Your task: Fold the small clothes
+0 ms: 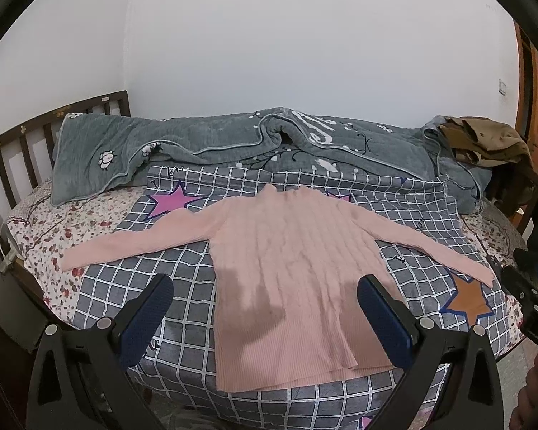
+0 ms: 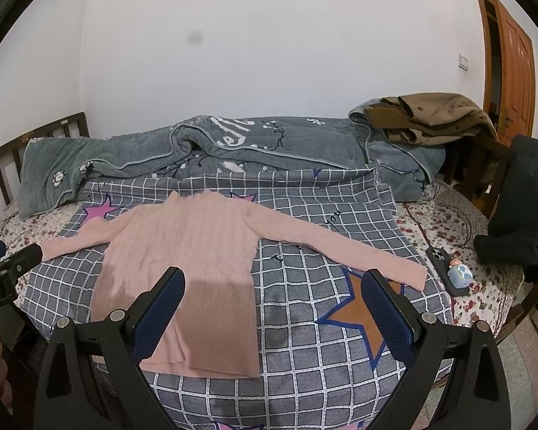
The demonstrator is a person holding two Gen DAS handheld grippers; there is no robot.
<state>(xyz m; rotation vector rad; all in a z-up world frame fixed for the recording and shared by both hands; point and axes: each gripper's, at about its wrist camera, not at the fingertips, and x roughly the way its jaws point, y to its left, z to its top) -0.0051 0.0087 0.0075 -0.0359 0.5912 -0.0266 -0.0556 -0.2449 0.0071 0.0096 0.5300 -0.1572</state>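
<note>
A pink ribbed long-sleeved sweater (image 1: 290, 272) lies flat on a grey checked cloth (image 1: 183, 279), both sleeves spread out to the sides. It also shows in the right wrist view (image 2: 183, 251). My left gripper (image 1: 265, 286) is open and empty, hovering above the sweater's lower body. My right gripper (image 2: 274, 279) is open and empty, above the cloth to the right of the sweater's body and just short of the right sleeve (image 2: 358, 251).
A rumpled grey quilt (image 1: 233, 143) lies along the back of the bed, with brown clothes (image 1: 484, 139) at its right end. A phone (image 2: 444, 265) and a small figurine (image 2: 459, 272) lie right of the sleeve. Dark clothes (image 2: 520, 208) hang on a chair. A wooden headboard (image 1: 18, 150) stands left.
</note>
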